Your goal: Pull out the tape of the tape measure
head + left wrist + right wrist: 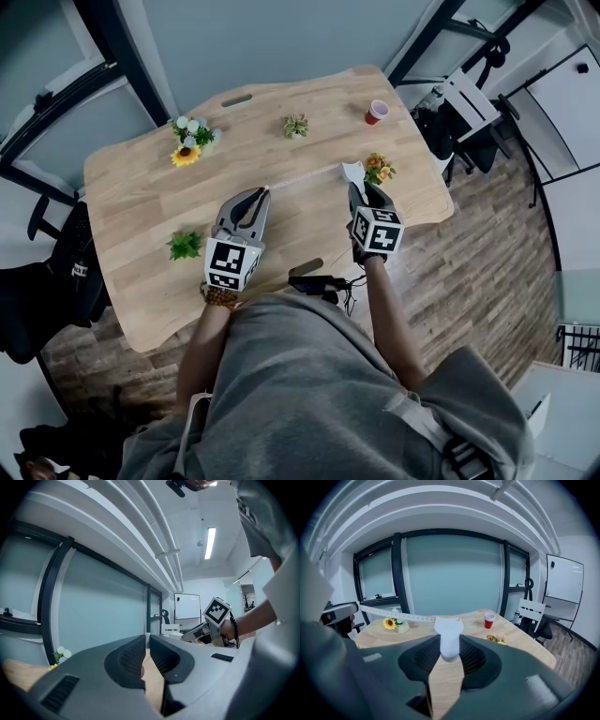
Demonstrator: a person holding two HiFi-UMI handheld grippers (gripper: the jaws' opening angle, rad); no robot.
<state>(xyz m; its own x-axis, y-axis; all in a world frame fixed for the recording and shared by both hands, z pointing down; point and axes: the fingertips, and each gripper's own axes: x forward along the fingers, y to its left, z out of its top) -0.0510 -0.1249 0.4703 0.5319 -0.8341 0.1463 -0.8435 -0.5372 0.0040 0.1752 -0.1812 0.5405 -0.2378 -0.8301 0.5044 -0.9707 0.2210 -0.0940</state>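
Observation:
My right gripper point(361, 187) is shut on the white tape measure case point(353, 172), which stands upright between its pads. In the right gripper view the case point(449, 634) sits gripped between the jaws of the right gripper point(450, 645). A pale tape point(393, 615) runs from it leftward to the left gripper's tip point(341, 611). In the head view the tape point(305, 178) stretches above the table between both grippers. My left gripper point(260, 193) holds the tape's end. In its own view the left gripper point(146, 641) has its jaws almost together, and the thin tape is hard to make out there.
On the wooden table point(141, 187) stand a sunflower pot point(190, 141), a small plant point(296, 126), a red cup point(377, 112), orange flowers point(378, 168) and a green plant point(185, 245). A white chair point(464, 98) stands at the right, a black chair point(56, 272) at the left.

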